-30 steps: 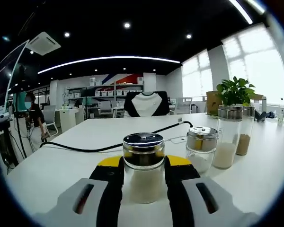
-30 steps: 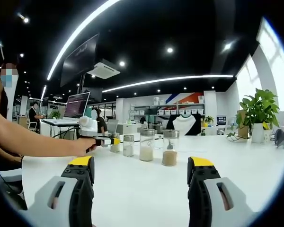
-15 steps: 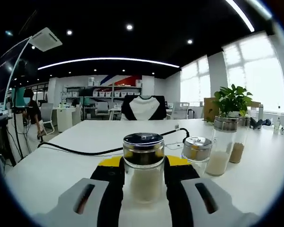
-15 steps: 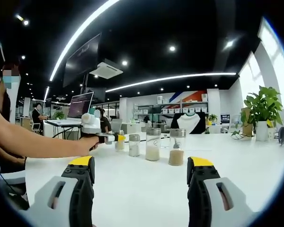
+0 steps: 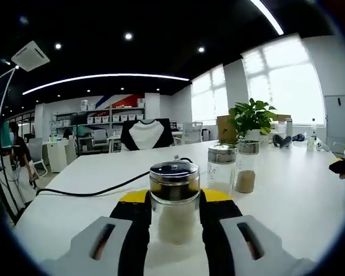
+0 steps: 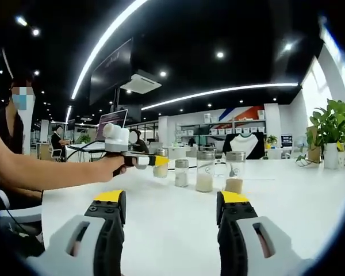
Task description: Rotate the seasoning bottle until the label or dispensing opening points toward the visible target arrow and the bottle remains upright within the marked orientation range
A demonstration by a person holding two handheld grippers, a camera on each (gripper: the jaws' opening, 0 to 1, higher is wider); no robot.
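Note:
A clear seasoning bottle (image 5: pixel 173 204) with a dark metal lid and pale powder stands upright between the black jaws of my left gripper (image 5: pixel 173 214), which is shut on it. In the right gripper view a person's hand holds that left gripper (image 6: pixel 158 161) level above the white table (image 6: pixel 161 224), with the bottle (image 6: pixel 161 170) at its tip, left of a row of jars. My right gripper (image 6: pixel 172 202) is low over the table, open, with nothing between its yellow-tipped fingers. I see no arrow mark or label.
Past the held bottle stand a jar of white powder (image 5: pixel 221 168) and one of brown powder (image 5: pixel 247 167). The right gripper view shows three jars (image 6: pixel 204 171) in a row. A black cable (image 5: pixel 86 190) crosses the table. A potted plant (image 5: pixel 250 118) stands at the far right.
The left gripper view has swung right, so the jars and plant sit further left in it; the bottle stays gripped. The right gripper's jaws stand a little closer together.

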